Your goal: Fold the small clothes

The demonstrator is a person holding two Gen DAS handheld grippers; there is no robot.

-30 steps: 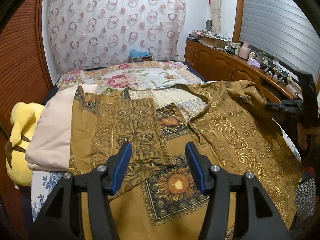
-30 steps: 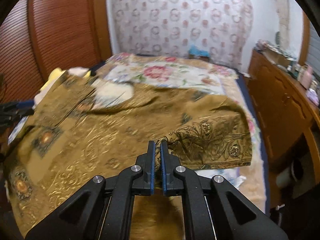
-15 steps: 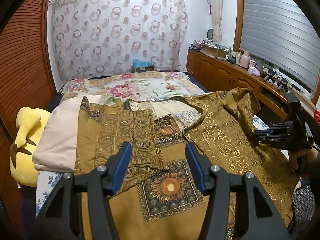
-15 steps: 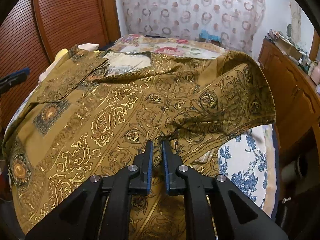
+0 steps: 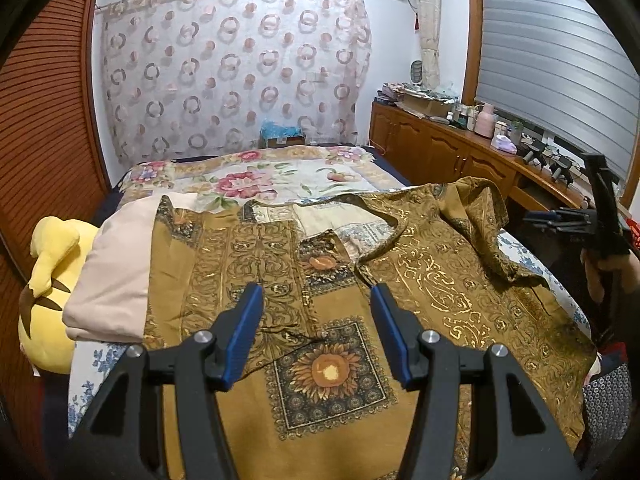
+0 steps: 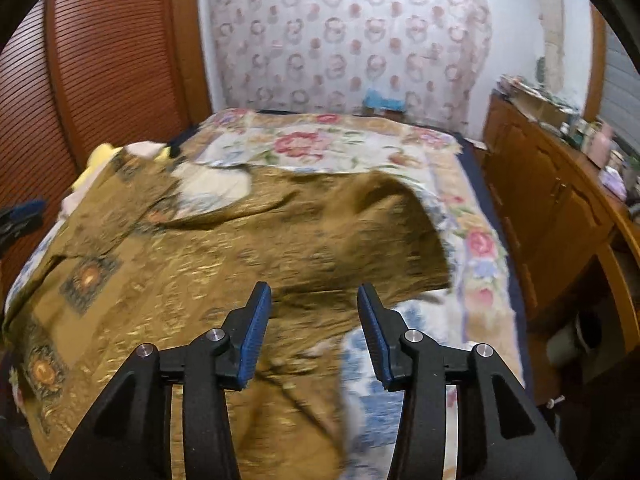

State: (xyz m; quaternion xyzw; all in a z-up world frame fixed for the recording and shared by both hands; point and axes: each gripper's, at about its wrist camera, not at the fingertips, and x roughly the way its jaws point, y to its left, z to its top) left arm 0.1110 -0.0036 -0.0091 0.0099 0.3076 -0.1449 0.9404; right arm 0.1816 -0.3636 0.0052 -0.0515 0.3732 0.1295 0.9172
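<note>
Your left wrist view, left to right. At 9 o'clock, a yellow plush toy [image 5: 48,280], soft and rounded, wedged against the slatted wood wall [image 5: 44,120]. Just beside it, a folded beige blanket [image 5: 108,276], smooth and matte, its right edge under the garment. Centre: the ochre tunic [image 5: 420,288] lies spread on the bed [image 5: 256,176], woven-looking cloth with metallic gold scrollwork, and a dark-bordered square sunflower panel [image 5: 330,372] at 6 o'clock. Its neckline opens toward 12. Your left gripper [image 5: 316,332] hangs over that panel, blue ribbed pads spread wide, nothing between them. The tunic's right sleeve [image 5: 480,220] is rumpled into a raised fold at 2 o'clock. At 3 o'clock your right gripper [image 5: 556,216] shows side-on, off the cloth's edge; from here you cannot tell its gap.

Your right wrist view, left to right; motion blur softens everything. At 9 o'clock, a blue pad [image 6: 24,210] of your left gripper pokes in. The tunic [image 6: 224,248] fills the left and middle, its far corner draped in a rounded hump at 1 o'clock. Your right gripper [image 6: 314,332] stands wide apart, gripping nothing, above the tunic's hem edge where it meets the blue-and-white floral sheet [image 6: 372,400]. At 3 o'clock, a glossy wooden cabinet [image 6: 552,208] runs along the wall.
</note>
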